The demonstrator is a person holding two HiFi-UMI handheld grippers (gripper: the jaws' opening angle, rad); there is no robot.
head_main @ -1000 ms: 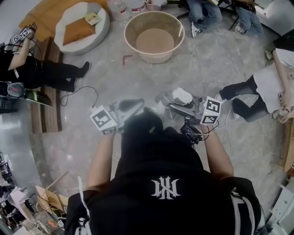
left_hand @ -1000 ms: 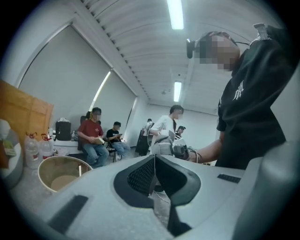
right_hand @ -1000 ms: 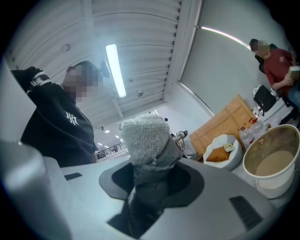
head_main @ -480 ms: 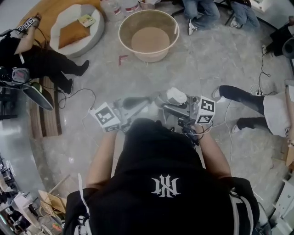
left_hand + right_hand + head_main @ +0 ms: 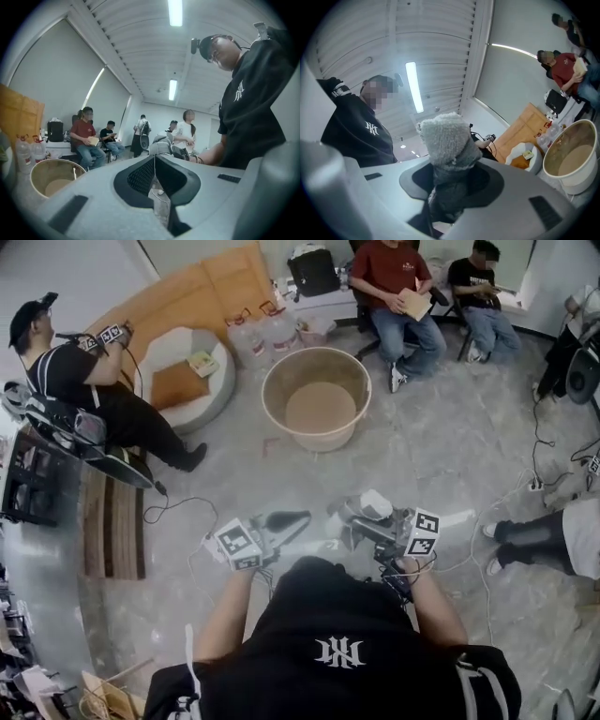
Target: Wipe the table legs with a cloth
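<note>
- Shifted lower in head view since a second ago: tub (image 5: 317,401), with seated people (image 5: 398,282) brought into sight beyond it.
- Held close together before the chest: left gripper (image 5: 292,518) and right gripper (image 5: 352,514), with cloth (image 5: 374,505) at the right one's tip.
- Left gripper view: pressed together with nothing between the jaws.
- Right gripper view: clamped on the grey fluffy cloth, bunched above the jaws.

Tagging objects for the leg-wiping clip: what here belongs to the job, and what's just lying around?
Job:
- cloth, clamped in the right gripper
- left gripper, shut on nothing

Lying about:
- tub
- water bottles
- backpack
- round seat
</note>
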